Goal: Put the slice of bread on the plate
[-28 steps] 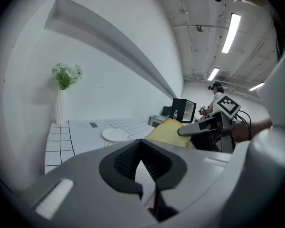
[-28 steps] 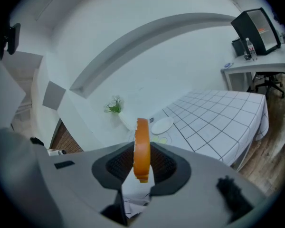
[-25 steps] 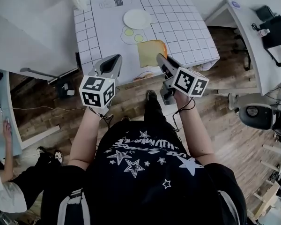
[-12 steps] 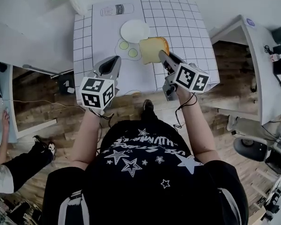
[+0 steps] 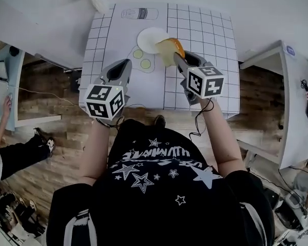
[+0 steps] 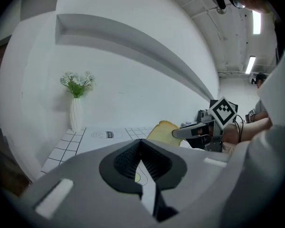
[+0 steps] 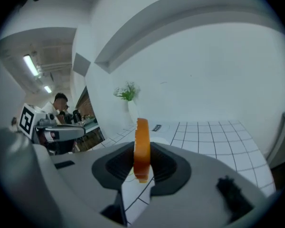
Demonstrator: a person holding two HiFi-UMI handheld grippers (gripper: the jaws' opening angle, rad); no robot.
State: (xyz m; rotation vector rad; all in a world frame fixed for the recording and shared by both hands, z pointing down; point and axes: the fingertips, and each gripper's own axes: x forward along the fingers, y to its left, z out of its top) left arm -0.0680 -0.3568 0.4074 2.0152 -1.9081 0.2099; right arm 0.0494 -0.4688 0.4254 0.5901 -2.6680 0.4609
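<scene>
Gridded table, white plate, right tool clamping bread slice at its rim, left tool closed.

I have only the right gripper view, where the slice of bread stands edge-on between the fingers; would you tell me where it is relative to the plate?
Observer: In the head view the slice of bread, held by the right gripper, overlaps the right edge of the white plate. I cannot tell whether they touch.
Operator: Thank you. Is the plate free to take it?
Observer: Yes, the part of the plate that shows is bare.
Operator: And the left gripper?
Observer: The left gripper hangs over the near left of the table, fingers together on nothing, apart from the plate.
</scene>
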